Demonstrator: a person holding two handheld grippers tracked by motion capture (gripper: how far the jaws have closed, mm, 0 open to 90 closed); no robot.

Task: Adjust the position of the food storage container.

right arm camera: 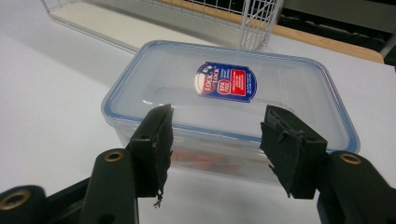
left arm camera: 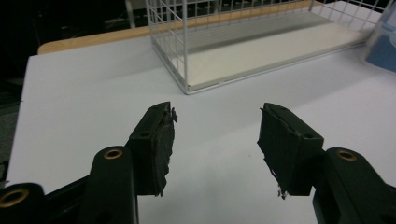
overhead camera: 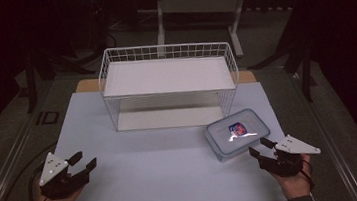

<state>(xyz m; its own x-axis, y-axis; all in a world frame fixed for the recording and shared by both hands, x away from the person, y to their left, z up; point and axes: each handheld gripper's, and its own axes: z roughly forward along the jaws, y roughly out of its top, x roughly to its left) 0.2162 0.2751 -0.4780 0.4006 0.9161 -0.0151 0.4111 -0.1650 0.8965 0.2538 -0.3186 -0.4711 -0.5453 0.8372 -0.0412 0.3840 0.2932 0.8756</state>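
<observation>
High view: a white wire rack [overhead camera: 168, 84] with two shelves stands at the back of a pale table [overhead camera: 165, 182]. A clear plastic food box [overhead camera: 237, 133] with a blue-rimmed lid sits on the table just off the rack's front right corner, apart from it.

Right gripper [overhead camera: 260, 150] rests low near the table's right edge, its tips close to the near side of the box. In the right gripper view the jaws are parted, nothing between them, the box [right arm camera: 229, 107] lying just ahead. Judgement: aimed at the box's long side for a grab, not yet made. No contact visible.

Left gripper [overhead camera: 83, 162] sits well away at the table's left, jaws parted and empty. In the left gripper view it looks over bare table toward the rack [left arm camera: 243, 51]. Likely parked while the other hand works.

Box probably placed near the rack because a shelf is where it is bound; both shelves bare.

Label [right arm camera: 226, 82] on the lid: blue and red sticker, brand reads "Lock & Lock" as best I can make out. Smaller print too fine to read. Reddish contents faintly visible through the box wall.
</observation>
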